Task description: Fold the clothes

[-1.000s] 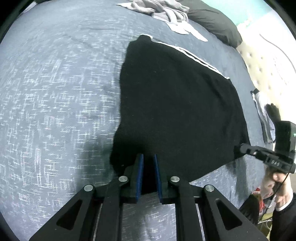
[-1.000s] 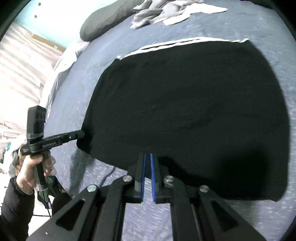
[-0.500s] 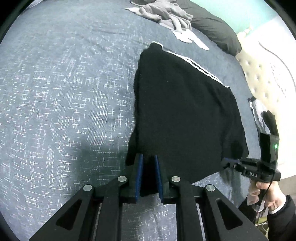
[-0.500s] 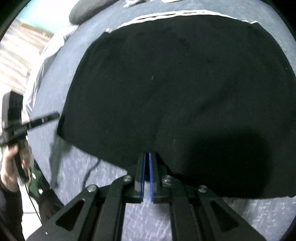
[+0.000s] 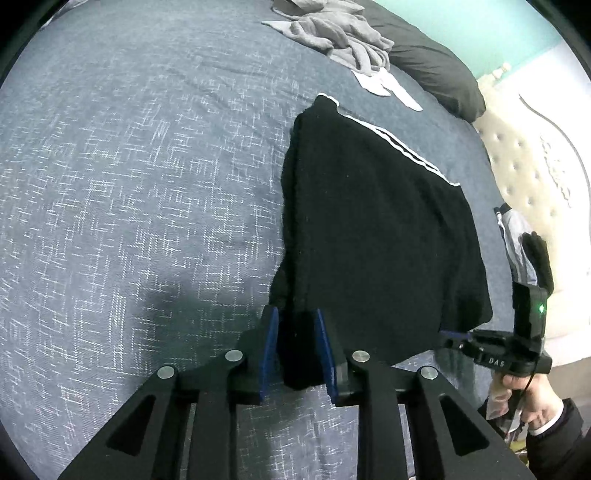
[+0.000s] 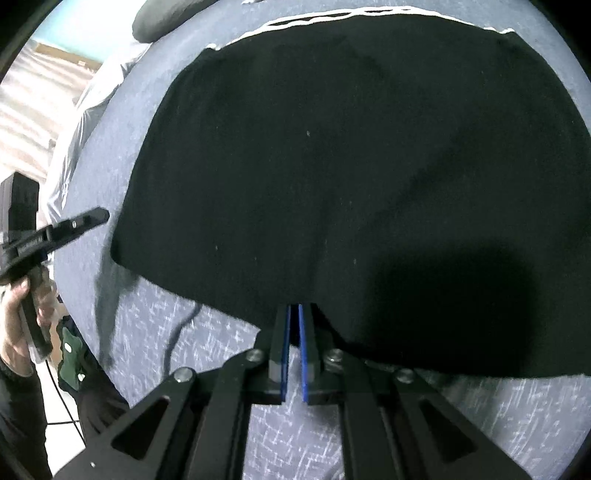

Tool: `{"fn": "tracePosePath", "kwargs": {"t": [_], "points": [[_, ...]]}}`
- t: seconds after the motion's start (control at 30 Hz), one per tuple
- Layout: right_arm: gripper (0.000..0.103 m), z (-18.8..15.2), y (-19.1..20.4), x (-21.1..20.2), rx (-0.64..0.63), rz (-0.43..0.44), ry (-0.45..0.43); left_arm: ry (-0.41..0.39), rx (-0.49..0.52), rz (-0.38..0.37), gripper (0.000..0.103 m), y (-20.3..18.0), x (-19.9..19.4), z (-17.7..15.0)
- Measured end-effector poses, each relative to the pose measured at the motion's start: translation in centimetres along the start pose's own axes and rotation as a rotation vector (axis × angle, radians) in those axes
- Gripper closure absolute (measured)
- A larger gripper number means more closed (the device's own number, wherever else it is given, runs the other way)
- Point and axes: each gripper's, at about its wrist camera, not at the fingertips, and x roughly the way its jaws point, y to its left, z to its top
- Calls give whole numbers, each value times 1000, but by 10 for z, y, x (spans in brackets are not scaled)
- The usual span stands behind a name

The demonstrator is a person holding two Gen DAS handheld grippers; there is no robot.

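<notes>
A black garment (image 5: 376,229) with white side stripes (image 5: 402,147) lies spread on a blue-grey bedspread (image 5: 129,184). My left gripper (image 5: 295,332) is shut on the garment's near left corner, and black cloth fills the gap between its blue pads. In the right wrist view the garment (image 6: 332,166) fills most of the frame. My right gripper (image 6: 294,317) is shut on its near edge. Each gripper shows in the other's view: the right gripper (image 5: 448,334) at the garment's right corner, the left gripper (image 6: 98,215) at the far left.
A heap of grey clothes (image 5: 340,33), a white piece (image 5: 388,86) and a dark pillow (image 5: 432,70) lie at the far end of the bed. A tufted headboard (image 5: 524,166) stands on the right. A person's hand (image 5: 524,384) holds the right gripper.
Both grippers have kept their hold and drawn the near edge of the garment back. The garment looks narrower in the left wrist view and larger in the right wrist view.
</notes>
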Motion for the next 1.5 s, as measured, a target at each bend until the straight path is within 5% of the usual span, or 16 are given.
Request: {"fn": "tracePosePath", "kwargs": {"t": [0.27, 0.6, 0.93, 1.03, 1.5], "points": [[100, 13, 6, -30, 14, 3, -78, 7, 1, -17, 69, -5, 5, 1], [100, -4, 1, -14, 4, 15, 22, 24, -15, -44, 61, 1, 7, -6], [100, -14, -46, -79, 100, 16, -88, 71, -33, -96, 59, 7, 21, -15], [100, -16, -45, -79, 108, 22, -101, 89, -48, -107, 50, 9, 28, -17], [100, -21, -60, -86, 131, 38, -138, 106, -68, -109, 51, 9, 51, -15]]}}
